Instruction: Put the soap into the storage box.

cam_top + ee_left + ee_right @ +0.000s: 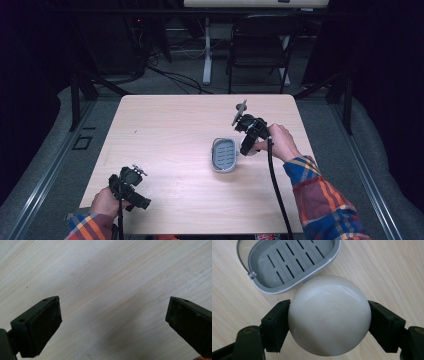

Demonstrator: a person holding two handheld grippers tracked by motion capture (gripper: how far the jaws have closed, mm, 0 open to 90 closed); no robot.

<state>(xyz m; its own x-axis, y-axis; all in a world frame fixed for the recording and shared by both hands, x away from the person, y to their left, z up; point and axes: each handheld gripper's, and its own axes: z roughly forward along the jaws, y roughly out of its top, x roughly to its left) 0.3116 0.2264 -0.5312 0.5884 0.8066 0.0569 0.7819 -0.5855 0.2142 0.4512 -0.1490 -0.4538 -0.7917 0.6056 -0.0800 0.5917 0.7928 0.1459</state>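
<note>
Right gripper (329, 317) pinches a round white soap bar (329, 315), one jaw on each side, held just above the bench (170, 130). Grey slotted soap dish (287, 262) with wire handle lies at 11 o'clock from the bar in the right gripper view. In the high view the dish (223, 154) sits right of bench centre. Left gripper (113, 325) spread wide over bare wood, at 7 o'clock on the bench.
</note>
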